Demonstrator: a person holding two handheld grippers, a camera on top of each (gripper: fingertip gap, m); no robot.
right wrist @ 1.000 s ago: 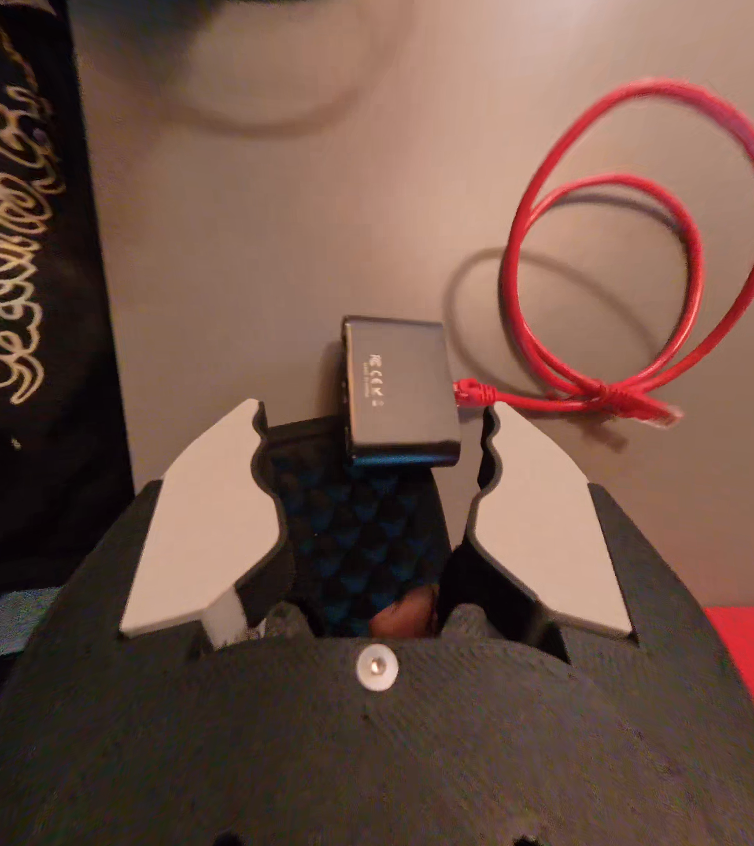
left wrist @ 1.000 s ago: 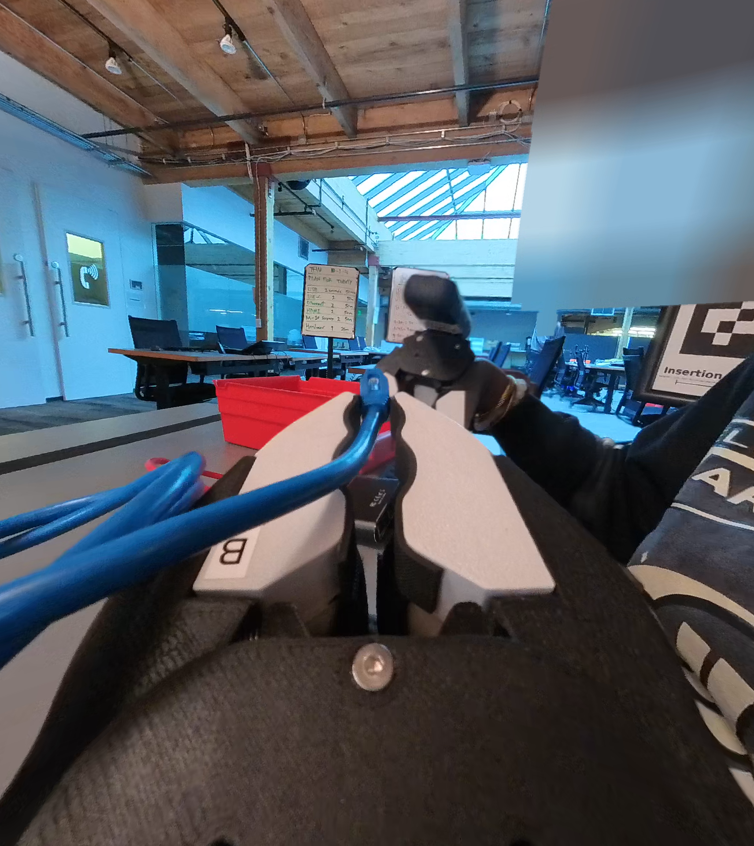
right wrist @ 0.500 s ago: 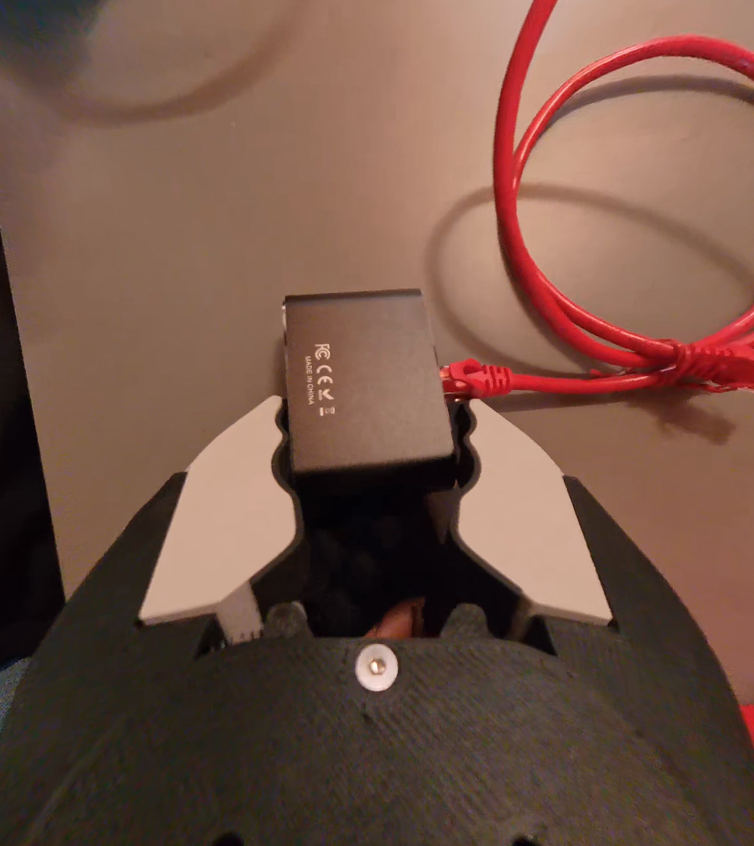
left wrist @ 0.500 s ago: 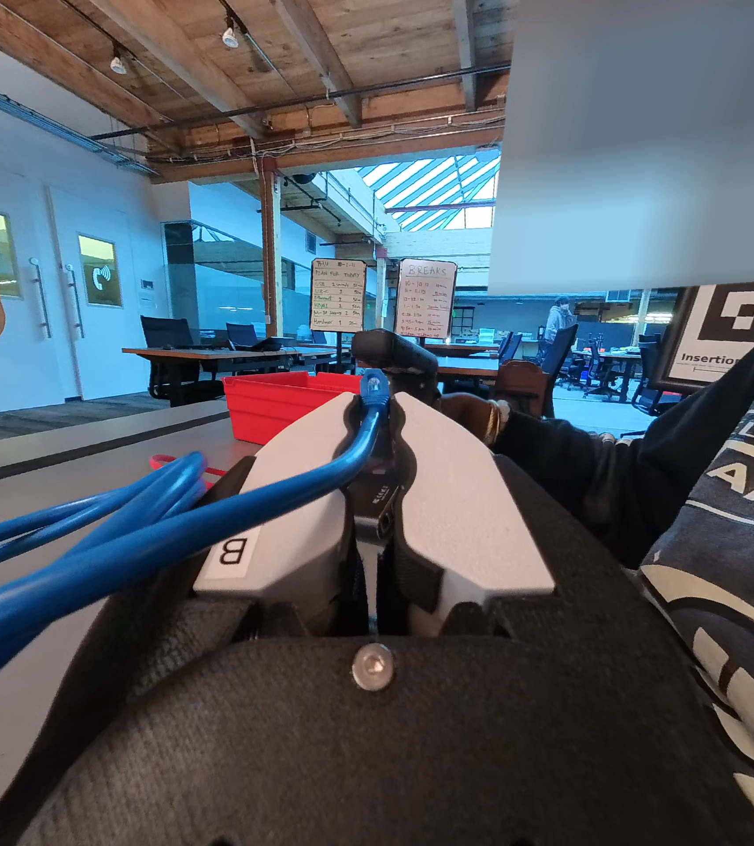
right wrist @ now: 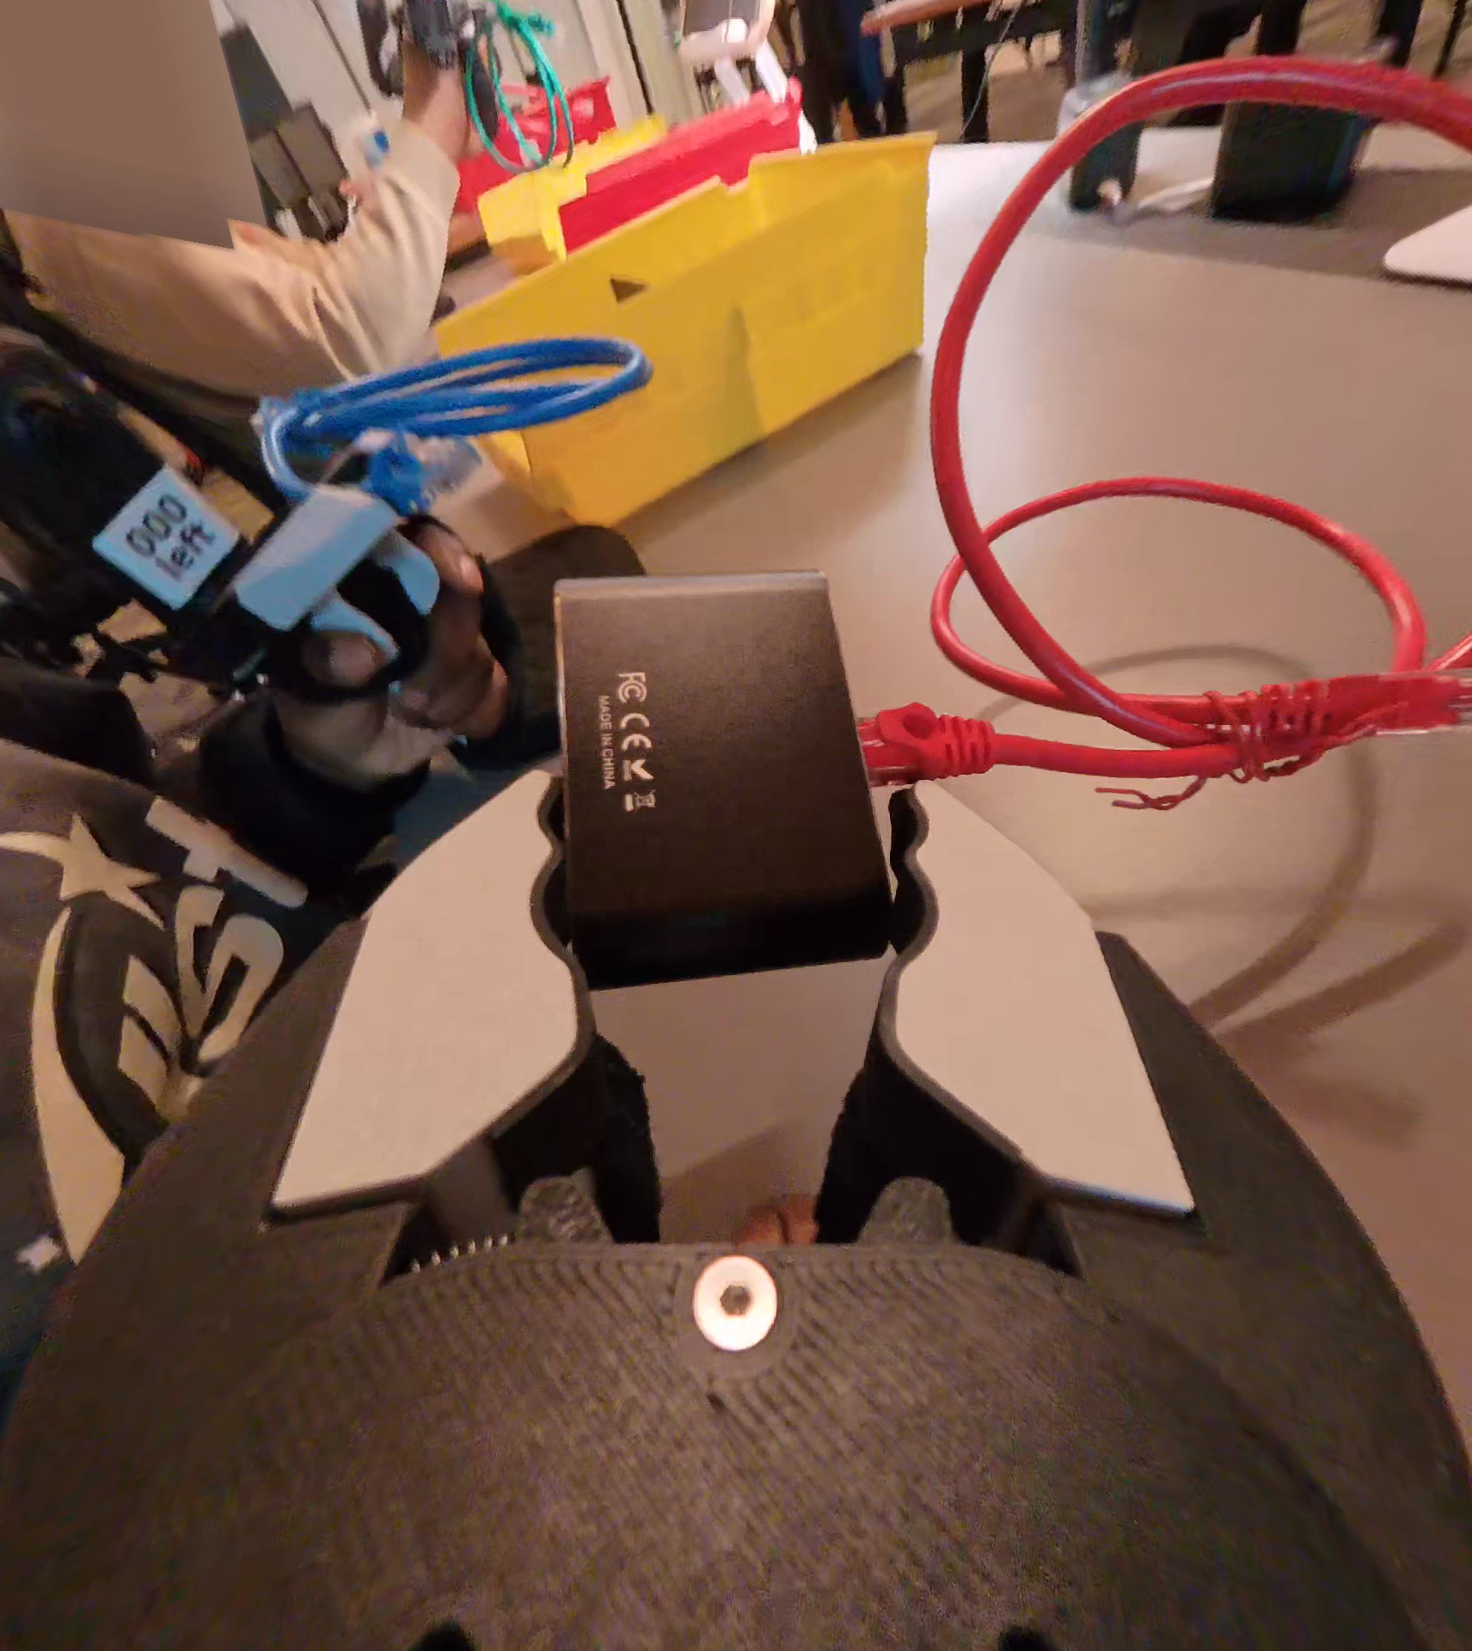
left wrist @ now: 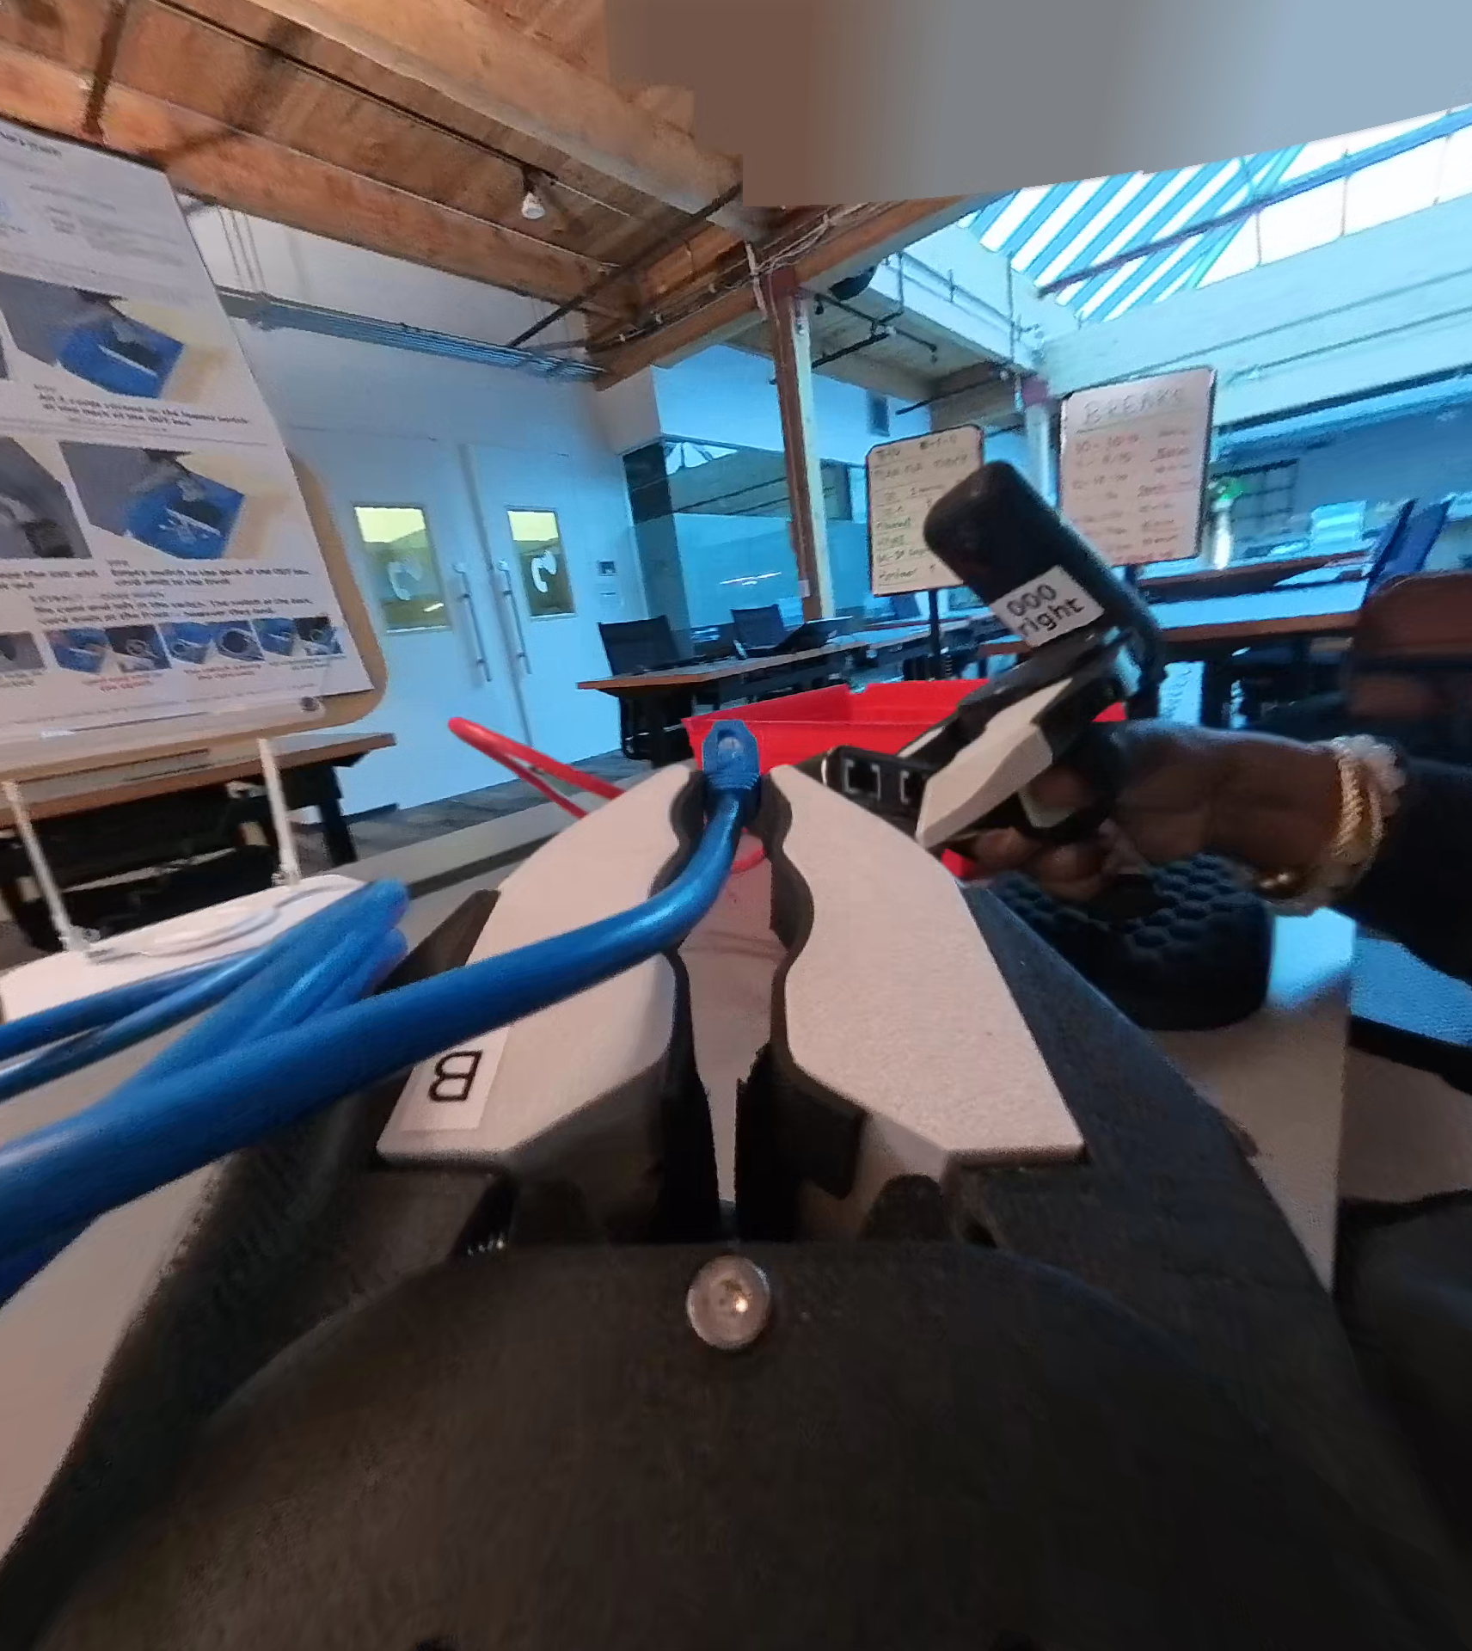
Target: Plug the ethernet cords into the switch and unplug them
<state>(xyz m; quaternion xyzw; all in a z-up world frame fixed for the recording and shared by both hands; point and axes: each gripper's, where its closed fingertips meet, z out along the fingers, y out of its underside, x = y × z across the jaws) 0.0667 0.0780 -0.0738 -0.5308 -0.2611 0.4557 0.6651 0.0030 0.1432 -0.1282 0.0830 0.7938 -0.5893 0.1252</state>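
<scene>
My right gripper [right wrist: 723, 813] is shut on a small black switch [right wrist: 715, 759] and holds it above the table. A coiled red ethernet cord [right wrist: 1161, 755] is plugged into the switch's right side and hangs with it. My left gripper [left wrist: 737, 791] is shut on the plug end of a blue ethernet cord [left wrist: 728, 759], whose coil trails off to the left. In the left wrist view the right gripper [left wrist: 974, 759] holds the switch [left wrist: 871, 777] just right of the blue plug, with its ports facing it. In the right wrist view the left gripper [right wrist: 375, 554] with the blue coil [right wrist: 464, 393] is at the left.
A red bin [left wrist: 813, 724] stands behind the grippers. A yellow bin [right wrist: 715, 295] and a red bin [right wrist: 679, 170] stand on the grey table [right wrist: 1161, 375]. An instruction board on a white stand [left wrist: 89, 447] is at the left. Another person's arm [right wrist: 268, 268] is beyond.
My right gripper has shut on the switch and lifted it off the table, the red cord rising with it. My left gripper, still holding the blue plug, has turned toward the switch.
</scene>
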